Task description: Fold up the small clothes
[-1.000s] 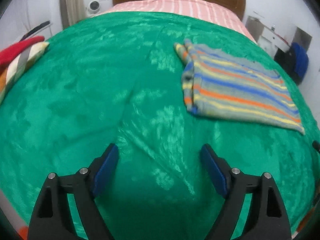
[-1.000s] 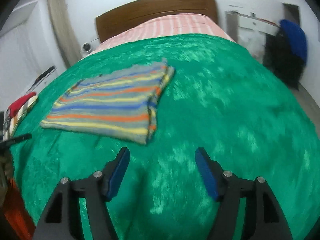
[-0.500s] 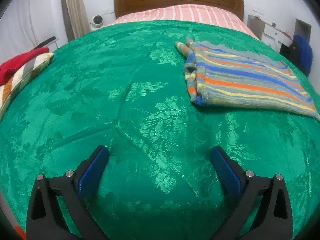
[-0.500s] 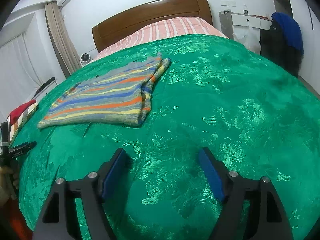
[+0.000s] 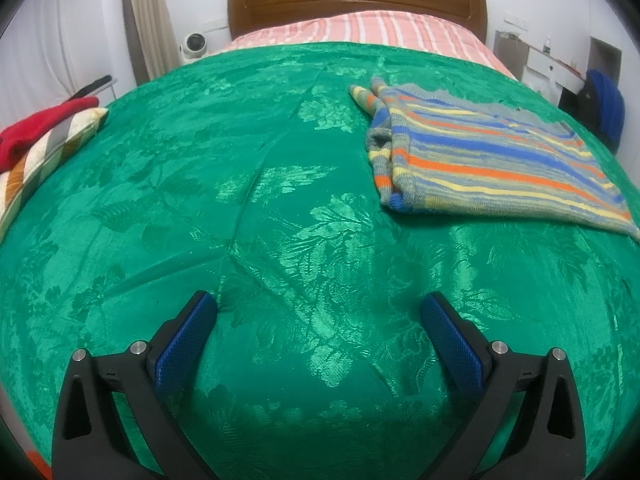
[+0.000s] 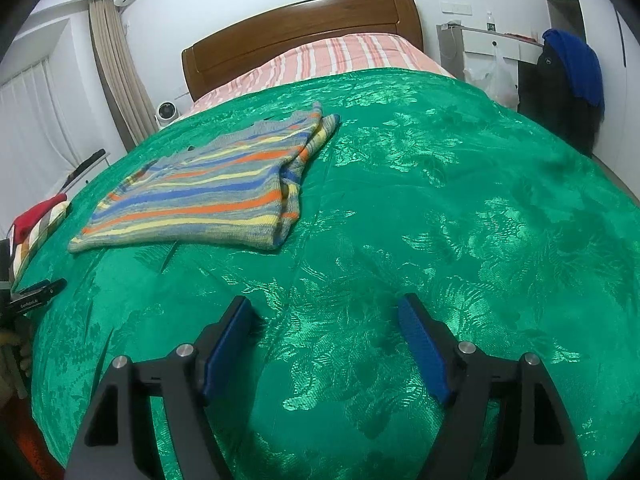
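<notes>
A folded sweater (image 5: 492, 160) with grey, blue, orange and yellow stripes lies flat on the green bedspread (image 5: 240, 200). In the left wrist view it is far ahead and to the right of my left gripper (image 5: 318, 304). That gripper stands wide open over bare bedspread, nothing between its blue pads. In the right wrist view the sweater (image 6: 200, 196) lies ahead and to the left of my right gripper (image 6: 324, 304), which is open and holds nothing. Neither gripper touches the sweater.
A red cloth on a striped pillow (image 5: 40, 128) lies at the bed's left edge. Behind are a pink striped sheet (image 5: 360, 28) and a wooden headboard (image 5: 356, 0). A blue garment (image 6: 576, 64) hangs over dark furniture at the right. The bedspread (image 6: 440, 220) spreads wide around the sweater.
The left jaws have spread much wider and the right jaws a little wider. The right gripper sank slightly toward the bed. The sweater has not moved.
</notes>
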### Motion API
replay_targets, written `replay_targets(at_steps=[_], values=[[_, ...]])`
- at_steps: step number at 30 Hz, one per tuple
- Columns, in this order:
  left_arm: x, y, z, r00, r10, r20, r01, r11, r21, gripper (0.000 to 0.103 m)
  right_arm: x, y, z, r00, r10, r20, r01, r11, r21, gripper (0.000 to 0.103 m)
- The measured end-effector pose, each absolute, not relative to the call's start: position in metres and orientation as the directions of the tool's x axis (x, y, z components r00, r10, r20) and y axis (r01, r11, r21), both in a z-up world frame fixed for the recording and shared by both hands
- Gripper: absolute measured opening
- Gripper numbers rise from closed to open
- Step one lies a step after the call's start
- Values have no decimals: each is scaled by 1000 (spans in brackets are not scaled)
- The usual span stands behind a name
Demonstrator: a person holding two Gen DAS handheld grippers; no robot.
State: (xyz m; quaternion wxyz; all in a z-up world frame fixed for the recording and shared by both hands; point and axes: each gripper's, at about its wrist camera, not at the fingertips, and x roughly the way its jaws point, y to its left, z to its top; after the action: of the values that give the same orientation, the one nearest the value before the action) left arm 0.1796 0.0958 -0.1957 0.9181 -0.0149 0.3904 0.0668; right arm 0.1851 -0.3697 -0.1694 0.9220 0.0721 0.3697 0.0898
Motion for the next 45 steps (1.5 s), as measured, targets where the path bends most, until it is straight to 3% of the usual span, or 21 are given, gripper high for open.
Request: replay_targets(at_steps=[45], values=[[178, 94, -196, 699, 122, -705, -139, 990, 33, 102, 184, -371, -169, 715, 220, -664, -113, 973, 201, 75]])
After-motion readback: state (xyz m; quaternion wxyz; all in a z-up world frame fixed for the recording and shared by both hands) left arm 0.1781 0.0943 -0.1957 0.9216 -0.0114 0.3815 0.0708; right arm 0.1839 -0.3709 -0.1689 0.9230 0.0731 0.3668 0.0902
